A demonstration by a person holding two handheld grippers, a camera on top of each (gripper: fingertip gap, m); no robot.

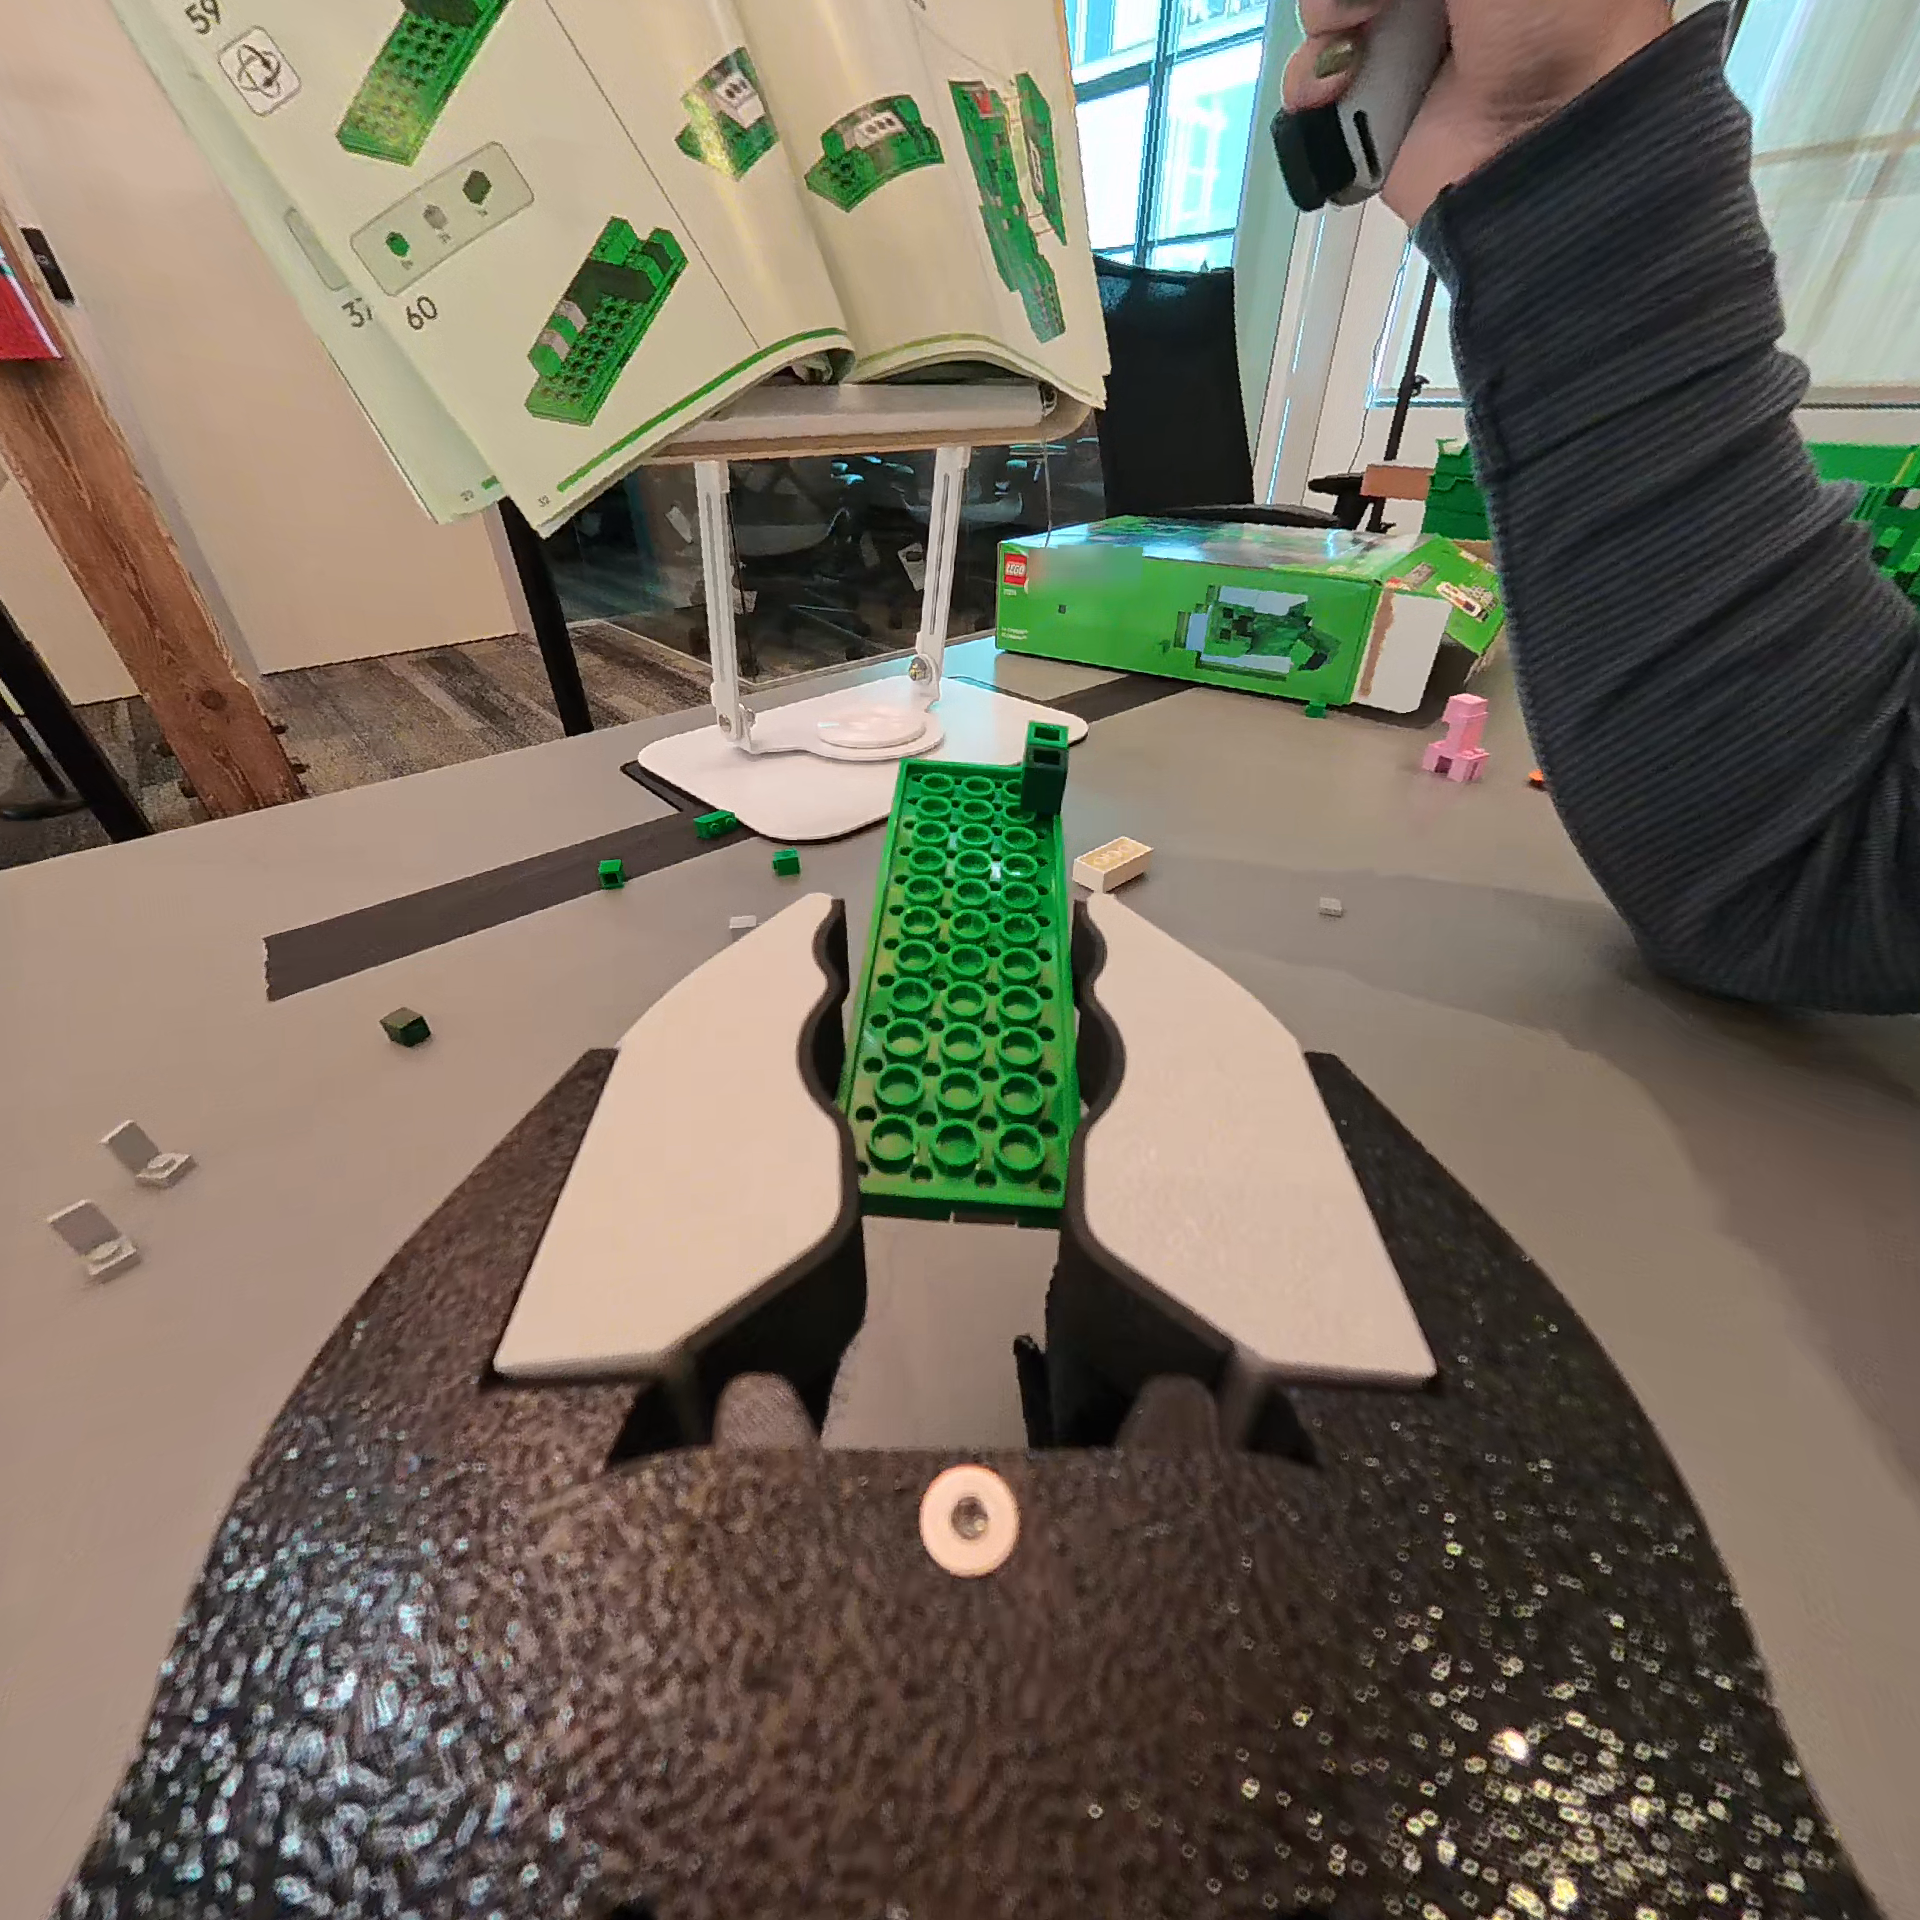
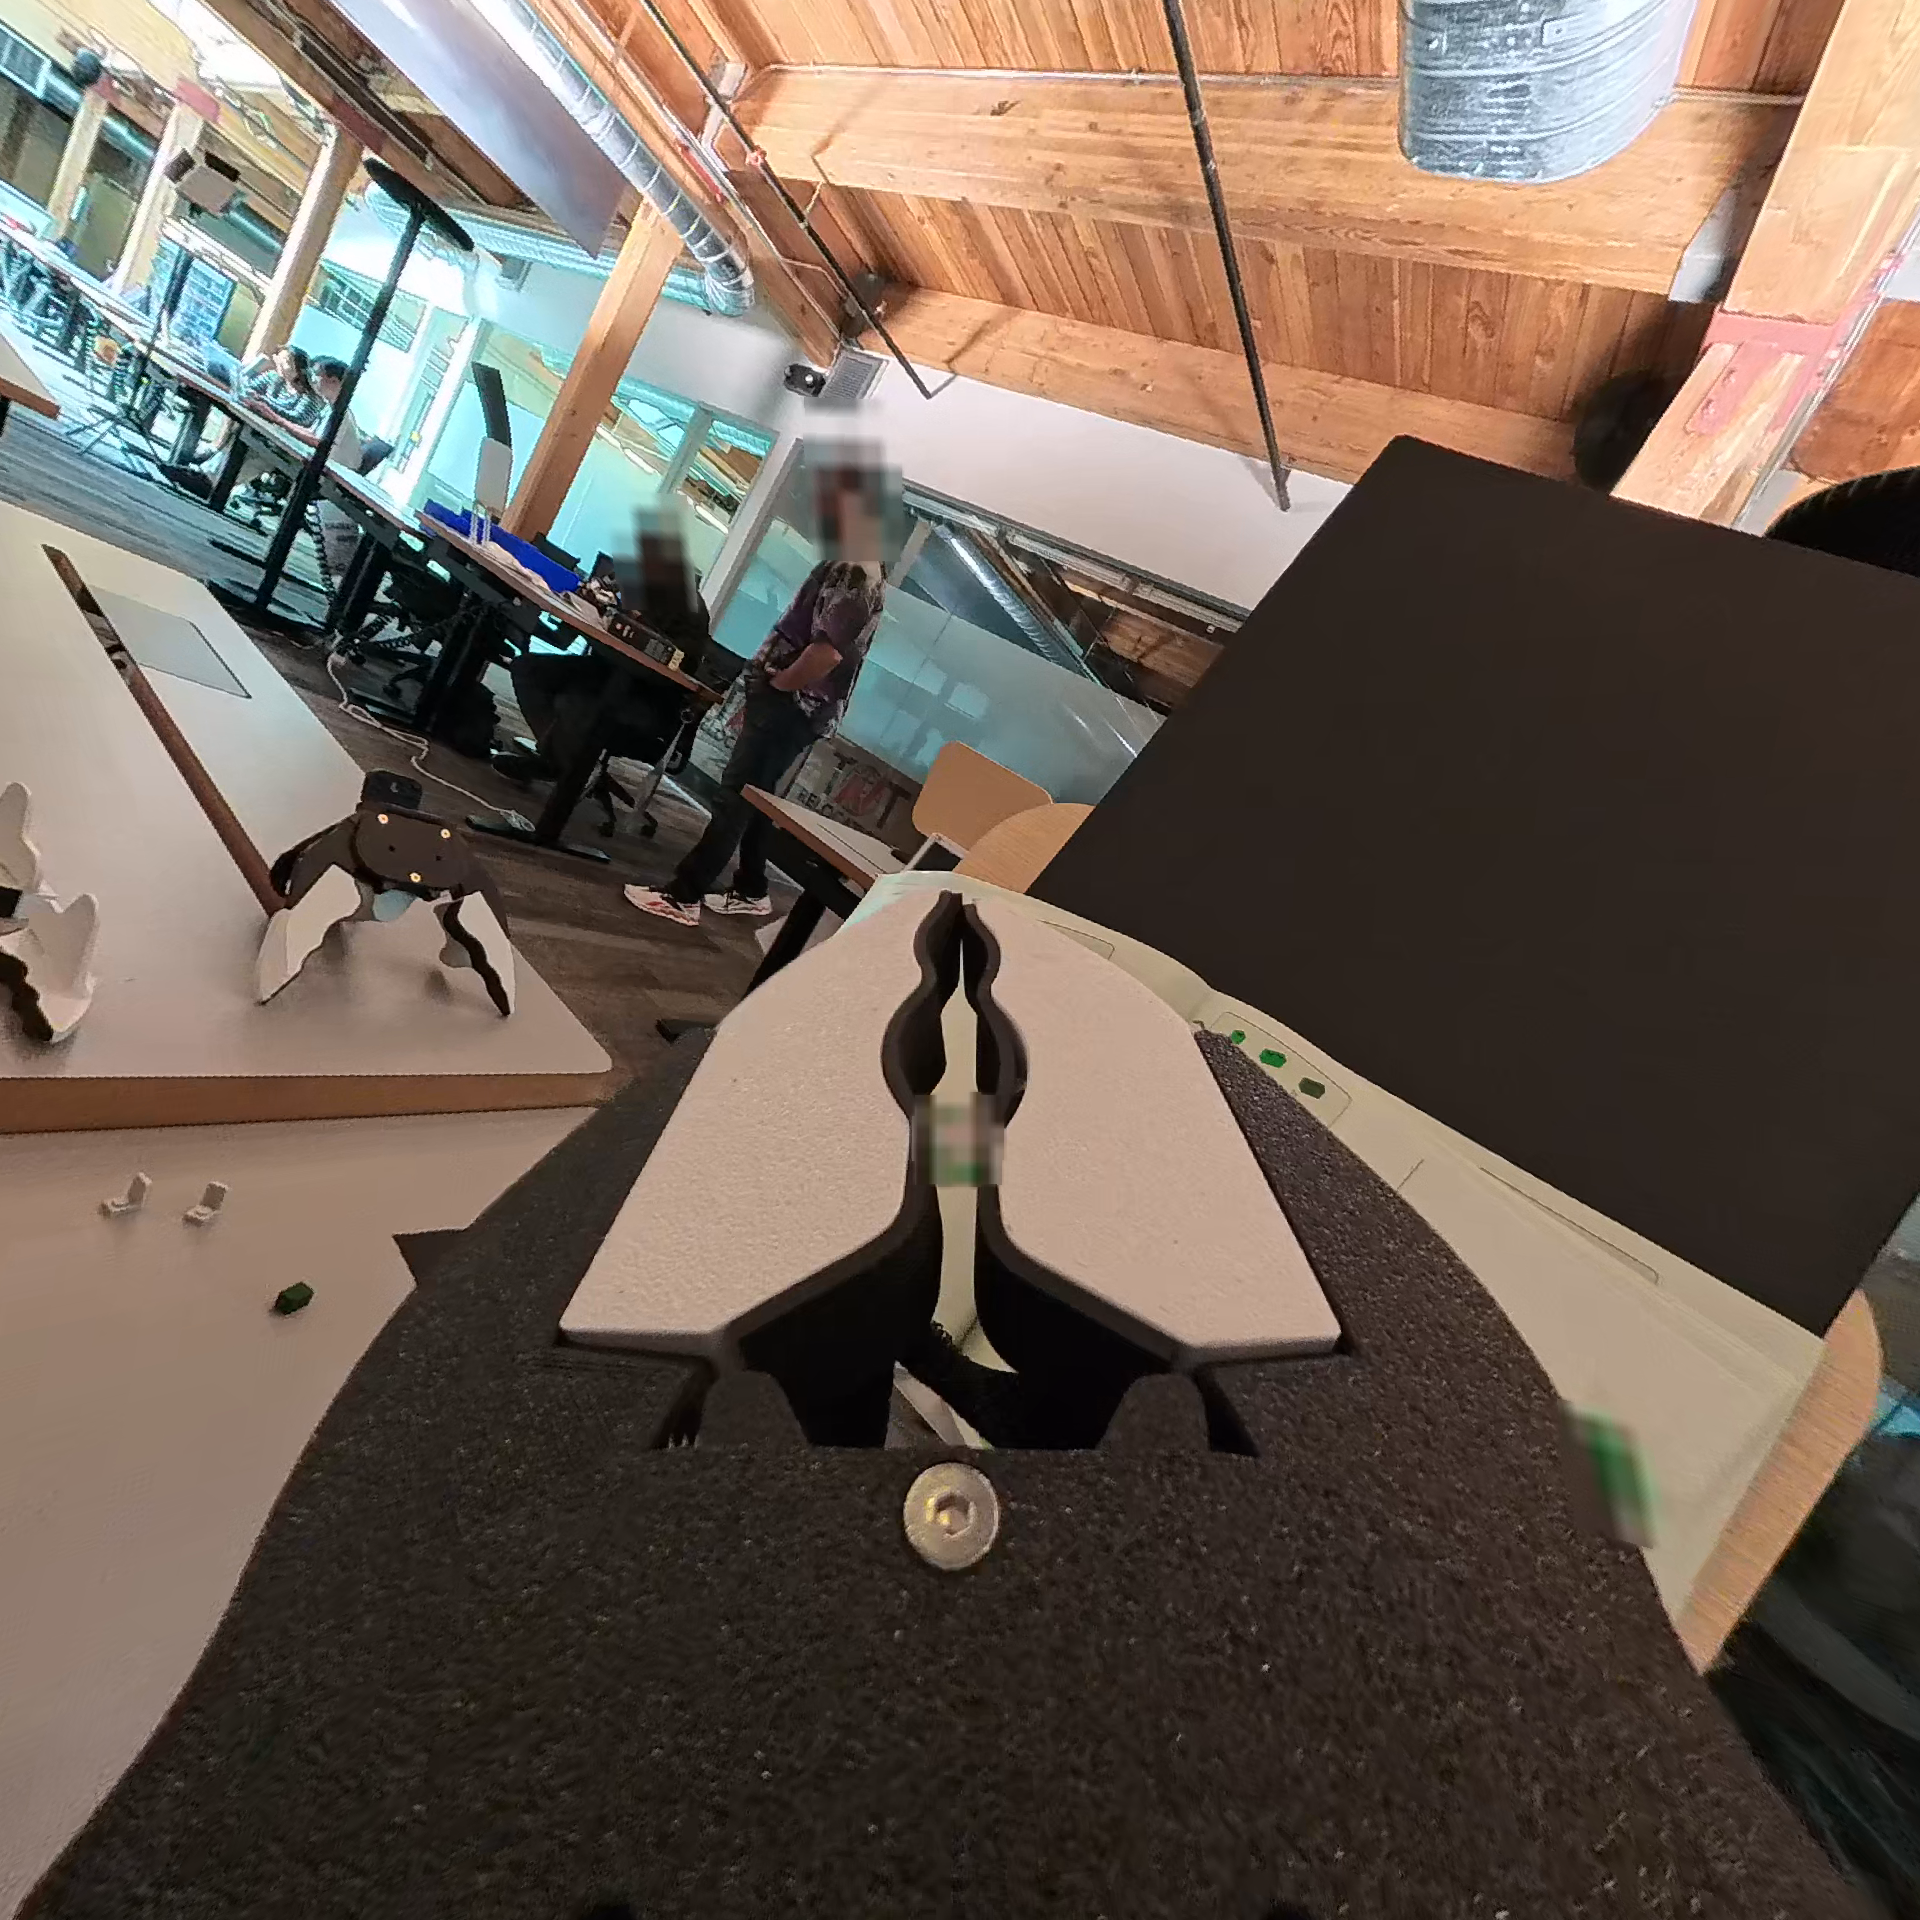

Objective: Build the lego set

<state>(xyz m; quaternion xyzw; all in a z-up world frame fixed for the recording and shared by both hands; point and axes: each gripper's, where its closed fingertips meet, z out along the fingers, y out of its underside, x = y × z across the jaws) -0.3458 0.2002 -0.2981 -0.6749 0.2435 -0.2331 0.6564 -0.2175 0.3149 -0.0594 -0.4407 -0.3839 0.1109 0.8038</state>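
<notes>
My left gripper [image 1: 958, 920] is shut on a long bright green studded plate [image 1: 966, 987], holding it by its long sides just above the grey table [image 1: 416, 1299]. A small dark green brick [image 1: 1044, 769] stands on the plate's far right corner. My right gripper [image 2: 958, 914] is shut, raised high, with its tips at the top edge of the open instruction booklet [image 2: 1351, 1143]. I cannot tell whether a page is pinched. In the left wrist view only the hand on its handle [image 1: 1361, 104] shows. The booklet [image 1: 644, 208] rests on a white stand [image 1: 831, 727].
A white brick [image 1: 1112, 860], small green bricks [image 1: 611, 873] [image 1: 785, 860], a dark green piece [image 1: 405, 1027] and two grey pieces [image 1: 145, 1153] lie loose. A green box [image 1: 1226, 613] and pink figure [image 1: 1460, 740] sit at the back right. A sleeved arm [image 1: 1662, 623] rests at right. Spare grippers [image 2: 384, 894] sit on another table. Across from one pair of fingers to the other is roughly 30 centimeters. My right tips are about 40 centimeters from the dark green piece [image 1: 405, 1027], my left tips only 20 centimeters. Look for it in the right wrist view [image 2: 302, 1302] too.
</notes>
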